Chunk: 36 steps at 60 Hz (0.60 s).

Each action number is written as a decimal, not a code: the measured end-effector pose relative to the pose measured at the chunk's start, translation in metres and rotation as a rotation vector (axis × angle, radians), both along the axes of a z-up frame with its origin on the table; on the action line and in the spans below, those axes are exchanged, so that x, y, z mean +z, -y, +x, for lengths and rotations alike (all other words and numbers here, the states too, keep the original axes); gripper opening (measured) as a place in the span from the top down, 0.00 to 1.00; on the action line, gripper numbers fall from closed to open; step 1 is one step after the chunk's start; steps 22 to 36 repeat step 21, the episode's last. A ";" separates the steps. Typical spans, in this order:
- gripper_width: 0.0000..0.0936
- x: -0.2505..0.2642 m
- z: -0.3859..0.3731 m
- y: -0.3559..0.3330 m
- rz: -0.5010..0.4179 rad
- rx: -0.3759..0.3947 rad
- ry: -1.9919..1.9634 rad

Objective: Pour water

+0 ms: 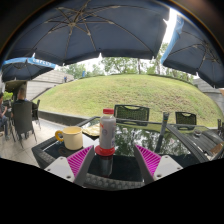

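Observation:
A clear bottle with a red cap and a red band at its foot stands upright on the dark glass table. It stands between my fingers, with a wide gap on each side. My gripper is open; the pink pads sit far apart and touch nothing. A yellow mug stands on the table to the left of the bottle, beyond the left finger.
Dark patio umbrellas hang overhead. Chairs stand behind the table, with a grassy mound beyond. A seated person is at the far left. A flat object lies just left of the bottle.

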<state>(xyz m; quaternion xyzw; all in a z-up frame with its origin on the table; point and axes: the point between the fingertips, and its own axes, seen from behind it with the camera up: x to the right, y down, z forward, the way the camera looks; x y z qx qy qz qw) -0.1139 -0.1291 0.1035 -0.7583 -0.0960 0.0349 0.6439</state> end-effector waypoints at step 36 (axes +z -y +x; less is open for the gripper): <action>0.12 -0.009 0.046 0.034 0.040 -0.056 0.004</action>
